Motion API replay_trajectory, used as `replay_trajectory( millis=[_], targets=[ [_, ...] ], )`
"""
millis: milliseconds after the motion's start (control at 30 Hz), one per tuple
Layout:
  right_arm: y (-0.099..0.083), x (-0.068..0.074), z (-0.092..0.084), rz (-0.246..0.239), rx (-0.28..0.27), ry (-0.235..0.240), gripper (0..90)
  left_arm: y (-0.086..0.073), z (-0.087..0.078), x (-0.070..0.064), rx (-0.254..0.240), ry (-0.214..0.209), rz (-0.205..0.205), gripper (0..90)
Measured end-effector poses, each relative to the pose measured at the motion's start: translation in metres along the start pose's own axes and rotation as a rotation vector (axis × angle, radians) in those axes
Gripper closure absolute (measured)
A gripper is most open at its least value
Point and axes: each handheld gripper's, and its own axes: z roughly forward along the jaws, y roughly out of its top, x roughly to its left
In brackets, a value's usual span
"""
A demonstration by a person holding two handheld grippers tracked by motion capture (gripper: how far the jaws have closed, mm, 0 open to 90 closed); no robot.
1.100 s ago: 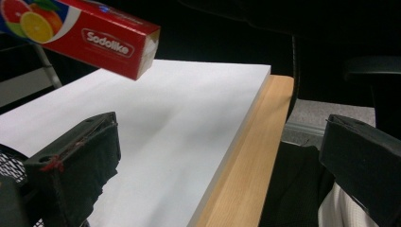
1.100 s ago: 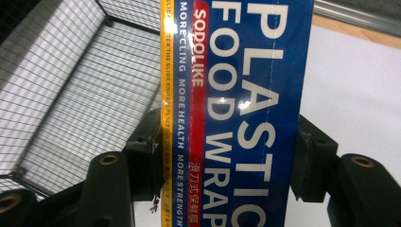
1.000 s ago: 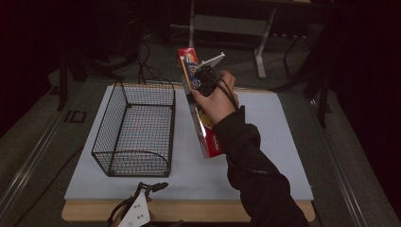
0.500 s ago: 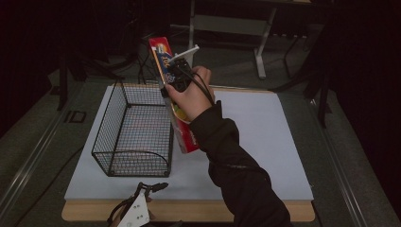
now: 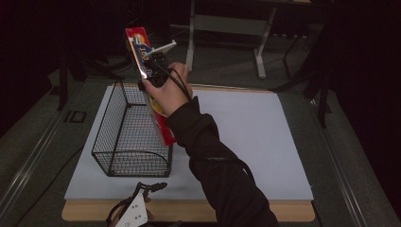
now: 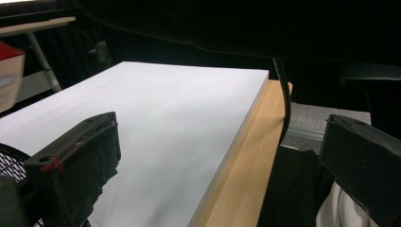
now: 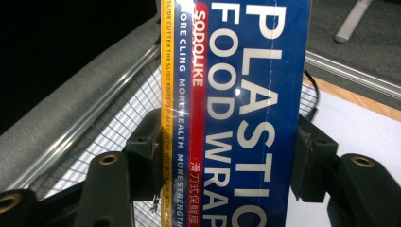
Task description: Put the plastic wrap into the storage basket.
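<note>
The right gripper (image 5: 150, 71), on an arm outstretched toward 11 o'clock, is clamped on the plastic wrap box (image 5: 153, 101), held tilted over the wire basket's (image 5: 124, 142) right rim.

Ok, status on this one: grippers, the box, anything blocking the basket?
Right hand-held gripper shut on long blue-and-red plastic food wrap box, held tilted above black wire basket. Left hand-held gripper open, holding nothing, at near table edge. Basket mouth unobstructed.
</note>
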Motion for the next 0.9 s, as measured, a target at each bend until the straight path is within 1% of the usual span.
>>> replay_trajectory(
  millis=[133, 167, 200, 233, 267, 300, 400, 533, 567, 633, 667, 700, 800, 833, 867, 900],
  targets=[
    [0.002, 0.007, 0.009, -0.006, -0.022, 0.011, 39.7, 0.000, 0.000, -0.001, 0.003, 0.000, 0.005, 0.1],
    [0.001, 0.010, 0.016, -0.011, -0.036, 0.026, 39.8, 0.000, 0.000, -0.001, 0.001, 0.000, 0.005, 0.1],
    [0.001, 0.010, 0.016, -0.011, -0.036, 0.026, 39.8, 0.000, -0.001, -0.001, -0.001, 0.000, 0.004, 0.1],
    [-0.001, 0.012, 0.024, 0.000, -0.034, 0.037, 39.7, 0.000, -0.001, -0.001, -0.002, 0.002, 0.004, 0.1],
    [-0.001, 0.012, 0.024, 0.000, -0.034, 0.037, 39.7, 0.000, -0.001, -0.001, -0.003, 0.003, 0.003, 0.1],
    [-0.002, 0.013, 0.029, 0.000, -0.025, 0.043, 39.8, 0.000, -0.001, -0.001, -0.002, 0.004, 0.004, 0.1],
    [-0.007, 0.018, 0.039, -0.008, -0.014, 0.039, 39.7, 0.000, -0.001, -0.001, 0.005, 0.007, 0.008, 0.1],
    [-0.015, 0.022, 0.052, 0.004, -0.010, 0.037, 39.7, 0.001, -0.002, -0.001, 0.001, 0.005, 0.009, 0.1],
    [-0.020, 0.023, 0.060, 0.001, 0.006, 0.037, 39.7, 0.001, -0.002, -0.002, 0.001, 0.005, 0.009, 0.1],
    [-0.020, 0.023, 0.060, 0.001, 0.006, 0.037, 39.7, 0.001, -0.002, -0.002, 0.000, 0.005, 0.007, 0.1],
    [-0.023, 0.024, 0.063, -0.001, 0.017, 0.034, 39.7, 0.001, -0.002, -0.002, 0.002, 0.008, 0.011, 0.1],
    [-0.029, 0.026, 0.071, -0.010, 0.034, 0.018, 39.7, 0.001, -0.002, -0.002, 0.003, 0.009, 0.011, 0.1],
    [-0.038, 0.026, 0.082, 0.002, 0.067, 0.022, 39.7, 0.001, -0.003, -0.002, 0.002, 0.009, 0.012, 0.1],
    [-0.038, 0.026, 0.082, 0.002, 0.067, 0.022, 39.7, 0.001, -0.003, -0.002, 0.002, 0.009, 0.012, 0.1],
    [-0.040, 0.026, 0.086, 0.005, 0.079, 0.019, 39.7, 0.001, -0.003, -0.002, 0.004, 0.009, 0.012, 0.1],
    [-0.046, 0.026, 0.094, -0.001, 0.111, 0.014, 39.7, 0.000, -0.003, -0.002, 0.005, 0.009, 0.012, 0.1]
  ],
)
